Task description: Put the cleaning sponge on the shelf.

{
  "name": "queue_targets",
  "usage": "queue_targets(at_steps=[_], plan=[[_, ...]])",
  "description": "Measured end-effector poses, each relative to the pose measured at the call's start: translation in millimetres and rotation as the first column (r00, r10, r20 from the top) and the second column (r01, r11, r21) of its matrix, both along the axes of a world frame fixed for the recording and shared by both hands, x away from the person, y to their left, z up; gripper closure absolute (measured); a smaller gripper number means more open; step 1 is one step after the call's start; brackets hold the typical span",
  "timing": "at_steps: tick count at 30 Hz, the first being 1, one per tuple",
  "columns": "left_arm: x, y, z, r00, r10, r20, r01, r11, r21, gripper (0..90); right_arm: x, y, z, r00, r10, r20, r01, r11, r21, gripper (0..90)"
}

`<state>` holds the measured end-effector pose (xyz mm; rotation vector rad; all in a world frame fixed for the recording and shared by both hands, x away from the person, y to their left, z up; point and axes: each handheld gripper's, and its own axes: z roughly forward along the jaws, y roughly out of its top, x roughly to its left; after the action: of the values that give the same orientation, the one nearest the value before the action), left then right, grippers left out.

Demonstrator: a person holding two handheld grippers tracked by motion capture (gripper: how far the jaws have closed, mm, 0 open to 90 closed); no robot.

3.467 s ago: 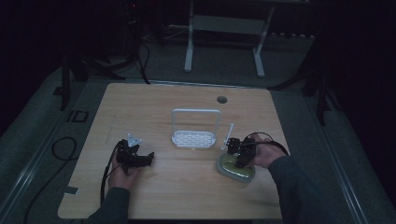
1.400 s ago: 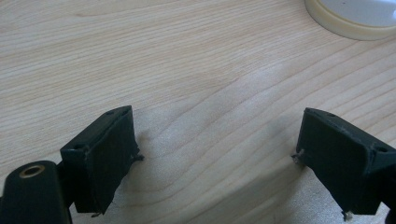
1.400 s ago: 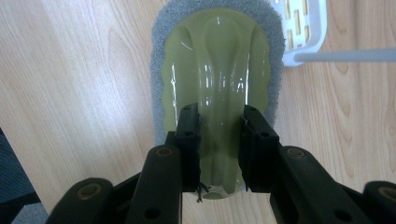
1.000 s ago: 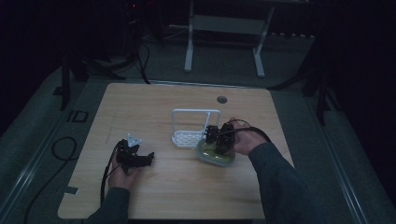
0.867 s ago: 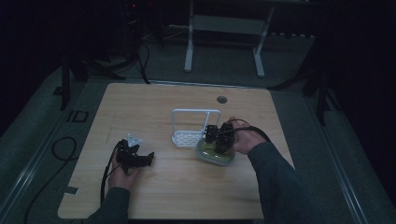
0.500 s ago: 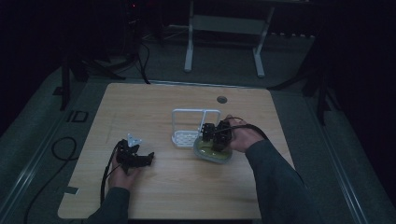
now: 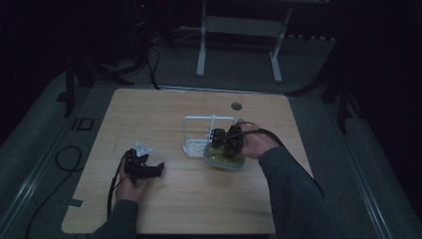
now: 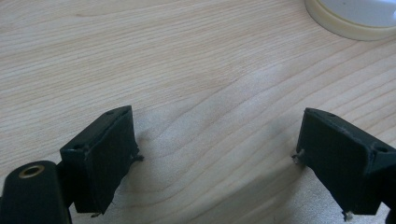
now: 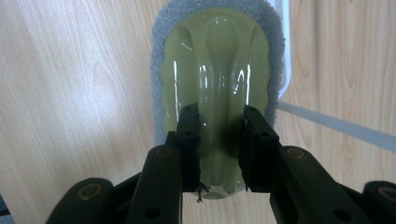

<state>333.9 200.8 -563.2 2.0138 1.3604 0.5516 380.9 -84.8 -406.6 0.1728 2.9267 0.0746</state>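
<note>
Firmly between the right gripper's [image 9: 219,135] jaws sits the green scrubber [image 9: 217,79].

One wooden surface [image 7: 164,209] carries everything. On it stand one white wire rack [image 7: 201,133] and one green scrubber [image 9: 217,70] with a grey pad beneath it. Two grippers are there: the left gripper [image 7: 144,167] and the right gripper [image 7: 226,142], each with two black fingers [image 8: 100,154], four in all. Two hands hold them, one apiece, a left hand [image 7: 130,186] and a right hand [image 7: 256,142]. One round grommet hole [image 7: 236,106] sits near the far edge. One pale round rim [image 8: 348,23] shows in the left gripper view.
</note>
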Motion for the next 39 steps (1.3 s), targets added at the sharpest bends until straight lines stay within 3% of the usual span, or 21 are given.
queue_targets(at_steps=[16, 27, 39], plan=[[0.0, 0.0, 0.0, 1.0, 0.0, -0.001, 0.0, 1.0, 0.001, 11.8, 5.8, 18.7, 6.1, 0.9986, 0.046, 0.028, -0.046, 0.999, 0.0, 71.9], [0.0, -0.1, 0.0, 1.0, 0.001, 0.0, -0.001, 1.0, 0.0, 11.8, 8.9, 34.4, 9.4, 0.9946, 0.086, 0.057, -0.085, 0.996, -0.024, 71.9], [0.0, -0.1, 0.0, 1.0, 0.001, 0.0, -0.001, 1.0, 0.0, 11.8, 11.0, 45.0, 0.9, 0.9862, 0.126, 0.107, -0.122, 0.991, -0.052, 71.9]])
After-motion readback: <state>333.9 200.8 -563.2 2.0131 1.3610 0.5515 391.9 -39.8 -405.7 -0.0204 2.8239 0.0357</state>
